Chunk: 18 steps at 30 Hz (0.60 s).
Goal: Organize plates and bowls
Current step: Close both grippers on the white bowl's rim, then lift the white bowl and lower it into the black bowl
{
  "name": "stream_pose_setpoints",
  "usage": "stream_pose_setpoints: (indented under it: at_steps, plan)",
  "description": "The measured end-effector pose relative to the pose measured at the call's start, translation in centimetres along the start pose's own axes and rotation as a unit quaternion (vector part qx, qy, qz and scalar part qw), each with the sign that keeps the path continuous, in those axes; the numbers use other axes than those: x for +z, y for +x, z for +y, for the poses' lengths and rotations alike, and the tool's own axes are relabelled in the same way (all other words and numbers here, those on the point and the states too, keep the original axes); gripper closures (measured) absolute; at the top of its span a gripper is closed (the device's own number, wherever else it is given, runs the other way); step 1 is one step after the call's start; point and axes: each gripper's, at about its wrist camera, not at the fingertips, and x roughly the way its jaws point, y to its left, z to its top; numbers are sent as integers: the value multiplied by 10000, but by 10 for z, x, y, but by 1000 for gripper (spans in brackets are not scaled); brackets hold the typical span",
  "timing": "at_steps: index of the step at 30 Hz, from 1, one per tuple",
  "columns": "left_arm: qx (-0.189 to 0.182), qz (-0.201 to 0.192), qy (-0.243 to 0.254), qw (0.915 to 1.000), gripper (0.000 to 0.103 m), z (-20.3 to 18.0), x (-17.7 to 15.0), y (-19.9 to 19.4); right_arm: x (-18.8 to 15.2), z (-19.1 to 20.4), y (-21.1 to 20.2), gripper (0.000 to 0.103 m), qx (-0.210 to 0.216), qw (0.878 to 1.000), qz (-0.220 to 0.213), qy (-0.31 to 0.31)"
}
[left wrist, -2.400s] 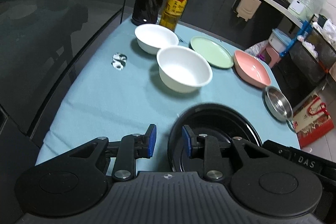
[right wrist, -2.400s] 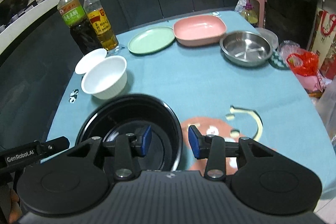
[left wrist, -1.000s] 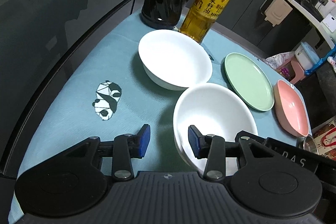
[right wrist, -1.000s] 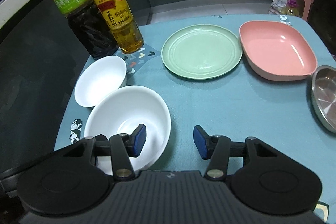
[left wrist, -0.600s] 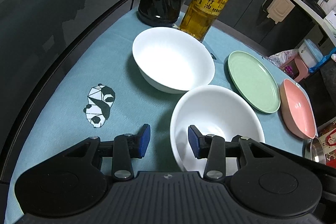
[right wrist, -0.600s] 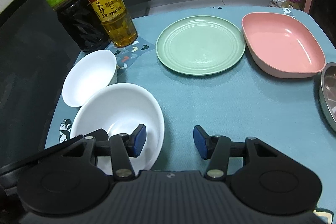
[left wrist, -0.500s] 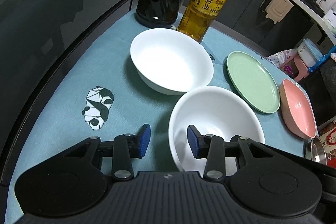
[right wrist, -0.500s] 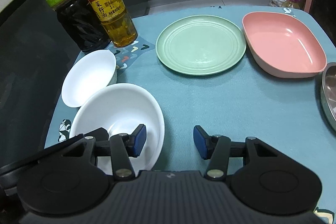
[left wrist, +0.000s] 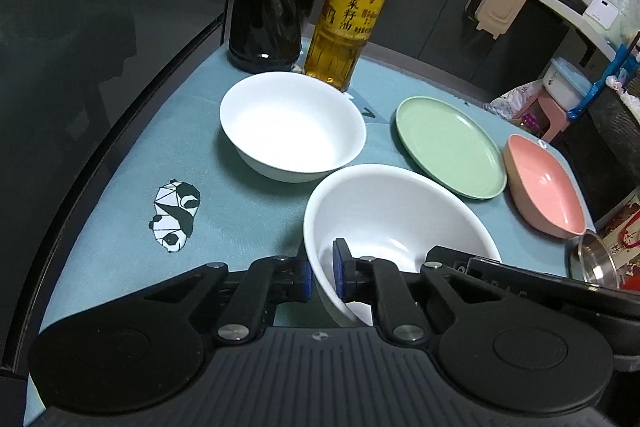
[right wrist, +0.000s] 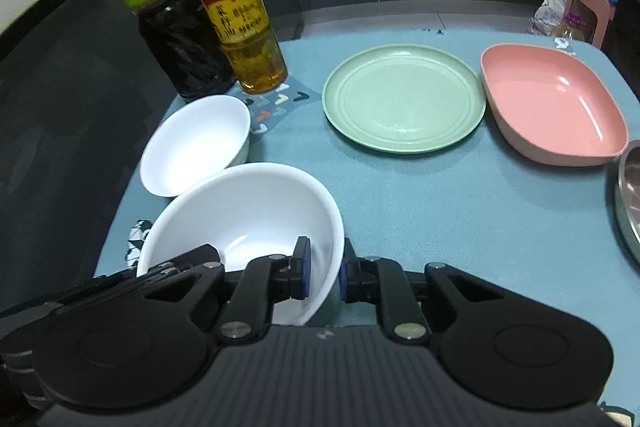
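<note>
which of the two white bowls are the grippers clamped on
The nearer white bowl: the left gripper and right gripper each pinch its rim. The other white bowl, by the bottles, is untouched.

Each hand-held gripper (left wrist: 321,274) (right wrist: 323,275) is matte black — a ribbed body, 2 round discs, silver screws, and blue pads (left wrist: 337,264) on its fingers.

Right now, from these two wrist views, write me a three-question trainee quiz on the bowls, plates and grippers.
1. True or false: the left gripper and right gripper both clamp the near white bowl.
2. What lies directly right of the green plate? A) pink dish B) oil bottle C) far white bowl
3. Fill in: the printed animal on the blue tablecloth is a ____.

Key: 1 true; 2 A, the pink dish; 3 panda.
</note>
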Motion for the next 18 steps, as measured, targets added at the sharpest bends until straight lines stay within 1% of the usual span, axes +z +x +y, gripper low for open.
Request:
stream_pose_setpoints:
  at_steps: [9,18]
  plan:
    - [-118,-166,140,9997,93,-15,-12,-41,-12,-2,-39,88,48,9998,-183,98]
    - [-316,-232,370,9985,93,-29,-33,-76,-34,-6,-82,84,5,9992,-365,162]
